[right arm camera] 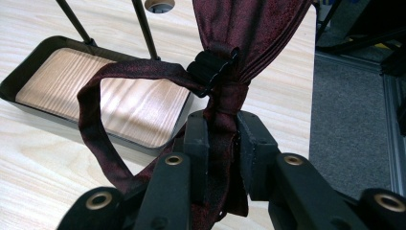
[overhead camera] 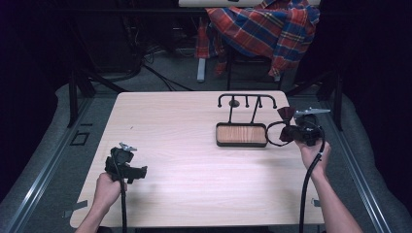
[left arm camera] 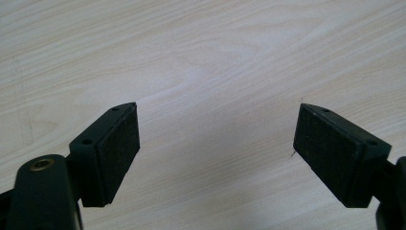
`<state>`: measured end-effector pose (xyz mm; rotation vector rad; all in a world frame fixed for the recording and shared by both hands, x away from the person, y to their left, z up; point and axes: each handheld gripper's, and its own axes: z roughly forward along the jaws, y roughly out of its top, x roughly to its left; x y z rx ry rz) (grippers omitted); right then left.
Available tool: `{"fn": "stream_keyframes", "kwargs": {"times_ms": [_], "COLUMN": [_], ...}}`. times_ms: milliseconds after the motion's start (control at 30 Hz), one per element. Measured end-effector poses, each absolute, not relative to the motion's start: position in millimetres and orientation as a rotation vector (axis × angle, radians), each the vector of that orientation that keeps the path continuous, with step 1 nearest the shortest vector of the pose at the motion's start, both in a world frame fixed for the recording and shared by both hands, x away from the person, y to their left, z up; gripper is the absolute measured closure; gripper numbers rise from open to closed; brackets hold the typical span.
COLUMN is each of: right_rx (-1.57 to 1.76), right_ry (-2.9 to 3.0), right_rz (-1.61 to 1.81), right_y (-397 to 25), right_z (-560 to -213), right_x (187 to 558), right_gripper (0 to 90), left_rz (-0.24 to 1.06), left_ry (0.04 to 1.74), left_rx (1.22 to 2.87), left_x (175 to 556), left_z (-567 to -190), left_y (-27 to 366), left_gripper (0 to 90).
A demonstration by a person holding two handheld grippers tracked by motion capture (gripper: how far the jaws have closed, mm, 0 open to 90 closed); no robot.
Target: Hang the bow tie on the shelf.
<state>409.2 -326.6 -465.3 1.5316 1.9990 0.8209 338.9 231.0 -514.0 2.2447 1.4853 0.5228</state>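
Looking down from the high view, I see the right gripper (overhead camera: 293, 127) held at the right edge of the table (overhead camera: 194, 160), just beside the right end of the rack tray (overhead camera: 241, 134). It carries a dark red bow tie (overhead camera: 285, 114); the fabric stands up above the jaws, and the neck strap (overhead camera: 273, 132) loops out toward the tray. A black hook bar (overhead camera: 247, 98) on two thin posts rises behind the tray. The left gripper (overhead camera: 130, 171) sits low over the near left part of the table, well apart from the tray. A plaid cloth (overhead camera: 265, 29) hangs over a chair beyond the far edge.

In the left gripper view, I read the left gripper (left arm camera: 216, 143) as spread wide, with bare wood grain between its two pads (left arm camera: 117, 151) and nothing held.

In the right gripper view, the right gripper (right arm camera: 223, 143) is clamped on the bow tie (right arm camera: 249, 33) at its gathered centre (the pinch sits just below the black clasp (right arm camera: 211, 64)). The jaws stand close together with the folded fabric pressed between them. The neck strap (right arm camera: 98, 120) curves out to the left and hangs in front of the rack tray (right arm camera: 28, 60), whose wooden floor shows behind it. I cannot tell whether the strap touches the tray.
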Motion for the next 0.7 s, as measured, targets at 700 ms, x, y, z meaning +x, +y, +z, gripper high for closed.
{"fn": "stream_keyframes", "kwargs": {"times_ms": [700], "right_rx": [1.498], "right_ry": [1.907], "right_rz": [1.002], "right_y": [-327], "right_z": [-437], "right_x": [412], "right_gripper": [75.7], "left_rz": [0.518], "left_ry": [1.48], "left_rx": [2.259], "left_x": [338], "left_z": [-515], "left_y": [229], "left_gripper": [16.3]}}
